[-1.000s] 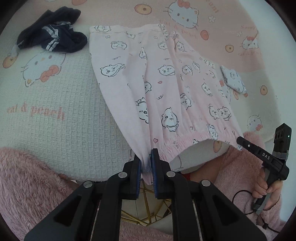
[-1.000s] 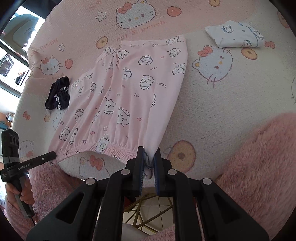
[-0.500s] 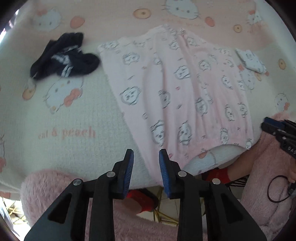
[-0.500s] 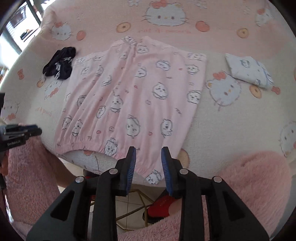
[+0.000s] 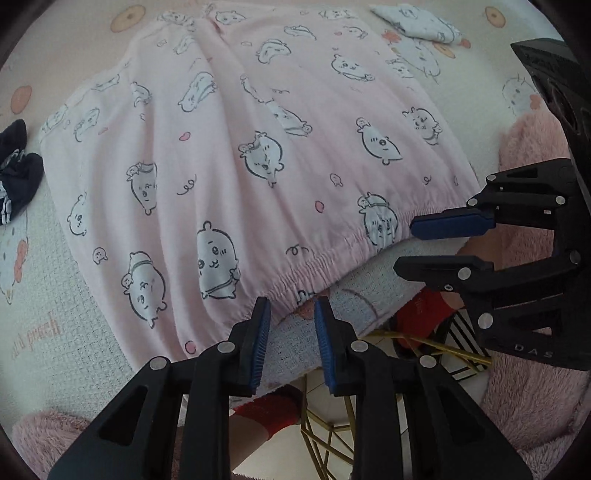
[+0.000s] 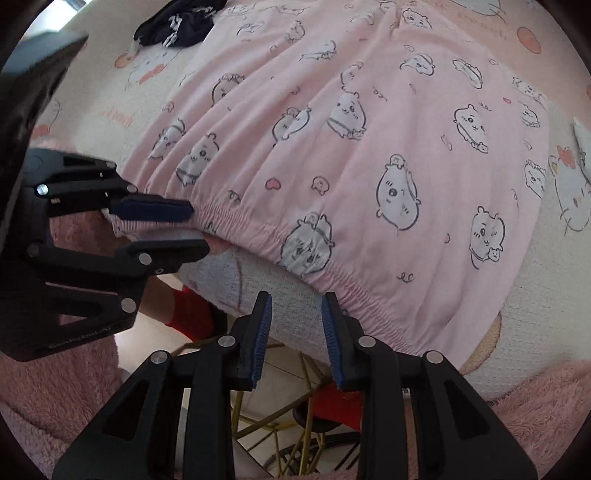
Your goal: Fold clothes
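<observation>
**Waistband edge lies just ahead of both grippers**

The pink pajama pants (image 5: 258,155) lie flat on the counter (image 5: 55,302), their gathered waistband running crosswise along its near edge. The left gripper (image 5: 291,314), jaws closing on nothing, and the right gripper (image 6: 295,310), jaws parted and empty, sit equally near.

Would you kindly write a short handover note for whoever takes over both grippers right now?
Left gripper: jaws closing, no cloth between them in its own view.
Right gripper: open, empty.
Pink cartoon-print garment: spread flat on the cat-print cover, elastic waistband at the near edge by both grippers.
Crumpled navy garment and folded white printed cloth lie to either side.
Done: spreading.
Left: fold the pink garment, probably the navy one next.
</observation>
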The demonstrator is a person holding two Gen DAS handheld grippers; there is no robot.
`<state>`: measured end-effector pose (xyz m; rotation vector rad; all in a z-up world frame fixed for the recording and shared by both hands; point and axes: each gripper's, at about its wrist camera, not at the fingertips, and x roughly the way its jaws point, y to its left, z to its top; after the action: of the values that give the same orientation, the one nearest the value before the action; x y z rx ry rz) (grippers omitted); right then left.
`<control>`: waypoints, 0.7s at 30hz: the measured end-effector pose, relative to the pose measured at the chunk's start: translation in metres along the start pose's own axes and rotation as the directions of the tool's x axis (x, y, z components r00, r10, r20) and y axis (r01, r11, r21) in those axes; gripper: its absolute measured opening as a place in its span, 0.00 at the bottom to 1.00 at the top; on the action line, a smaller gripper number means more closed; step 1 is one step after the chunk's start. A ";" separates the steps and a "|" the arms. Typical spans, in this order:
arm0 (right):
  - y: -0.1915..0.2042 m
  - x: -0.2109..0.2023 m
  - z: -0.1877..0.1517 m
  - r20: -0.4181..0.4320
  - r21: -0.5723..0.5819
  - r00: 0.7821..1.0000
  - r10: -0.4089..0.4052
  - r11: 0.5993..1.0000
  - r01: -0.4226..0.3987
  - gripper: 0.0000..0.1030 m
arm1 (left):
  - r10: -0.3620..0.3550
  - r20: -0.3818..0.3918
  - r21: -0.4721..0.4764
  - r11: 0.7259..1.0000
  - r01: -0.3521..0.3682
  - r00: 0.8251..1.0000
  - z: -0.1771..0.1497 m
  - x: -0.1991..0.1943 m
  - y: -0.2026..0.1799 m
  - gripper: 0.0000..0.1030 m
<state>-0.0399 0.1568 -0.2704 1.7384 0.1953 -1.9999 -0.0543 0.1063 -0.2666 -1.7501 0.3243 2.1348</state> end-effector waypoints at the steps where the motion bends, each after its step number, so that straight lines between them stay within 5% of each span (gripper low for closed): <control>1: -0.003 0.000 0.001 0.010 0.007 1.000 -0.003 1.000 0.003 0.27 | 0.023 0.015 -0.006 1.000 -0.023 1.000 0.002 -0.001 0.002 0.25; 6: -0.009 -0.004 0.000 0.035 0.008 0.999 0.014 1.000 -0.015 0.27 | -0.003 0.017 -0.056 0.998 0.004 1.000 0.007 0.000 0.015 0.25; 10: -0.003 -0.003 -0.010 0.006 -0.031 0.999 0.049 0.998 -0.049 0.27 | -0.067 0.028 0.002 0.998 0.067 0.997 -0.003 -0.011 0.005 0.25; 21: -0.007 0.008 -0.016 0.002 -0.011 1.000 0.011 1.000 -0.011 0.26 | 0.076 0.066 0.030 0.996 -0.078 0.995 0.004 0.004 -0.001 0.25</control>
<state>-0.0294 0.1677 -0.2829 1.7270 0.1960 -1.9893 -0.0579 0.1093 -0.2697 -1.6717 0.4129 2.2224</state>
